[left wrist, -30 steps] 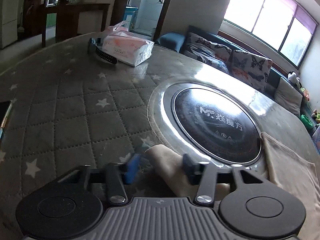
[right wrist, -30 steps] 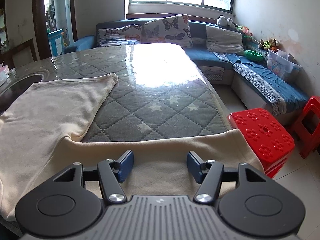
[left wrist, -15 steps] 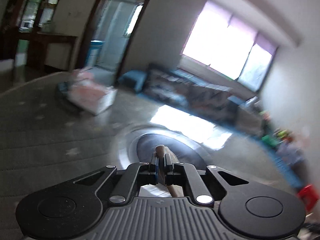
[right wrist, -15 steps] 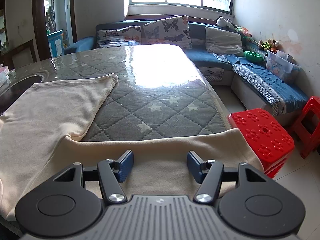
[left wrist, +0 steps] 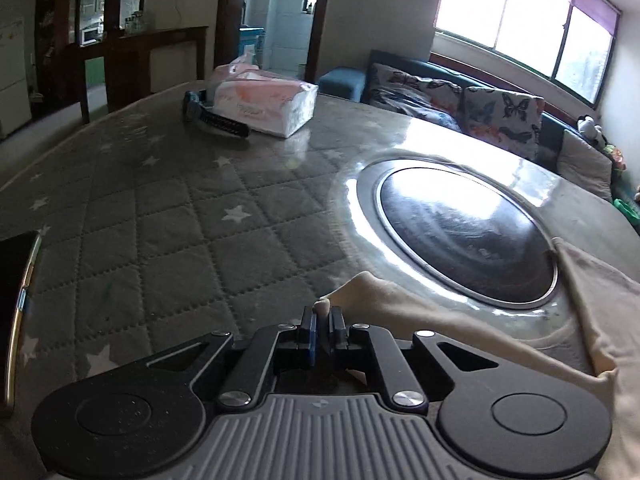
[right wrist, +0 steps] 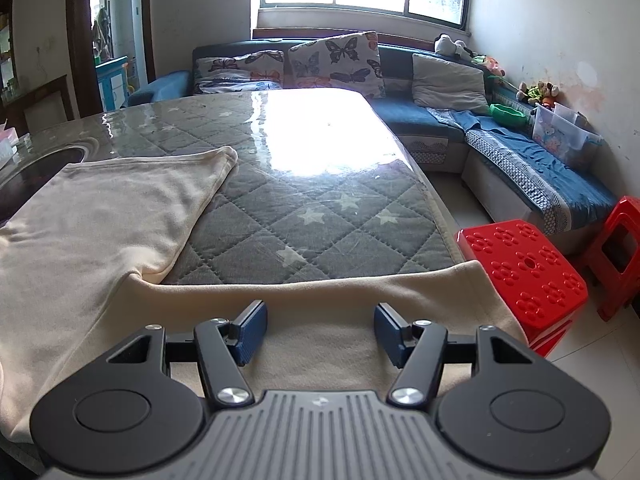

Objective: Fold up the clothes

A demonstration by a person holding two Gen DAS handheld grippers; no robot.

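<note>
A cream garment [right wrist: 92, 220] lies spread over the quilted grey table cover [right wrist: 312, 216], its near edge running across the front of the right wrist view. My right gripper [right wrist: 320, 330] hovers open above that near edge, with nothing pinched between its blue pads. In the left wrist view my left gripper [left wrist: 321, 322] is shut on a bunched corner of the same cream garment [left wrist: 384, 300], which pokes up between the pads. The cloth trails off to the right over the rim of the round black cooktop [left wrist: 460, 228].
A tissue pack [left wrist: 264, 100] and a dark watch [left wrist: 212, 116] lie at the far side of the table. A phone [left wrist: 16, 280] sits at the left edge. Red stools [right wrist: 524, 272] stand off the table's right edge, a blue sofa [right wrist: 500, 152] beyond.
My left gripper was open around the cloth corner, then shut on it; the view swung up and came back down. The right gripper has stayed where it was, open.
</note>
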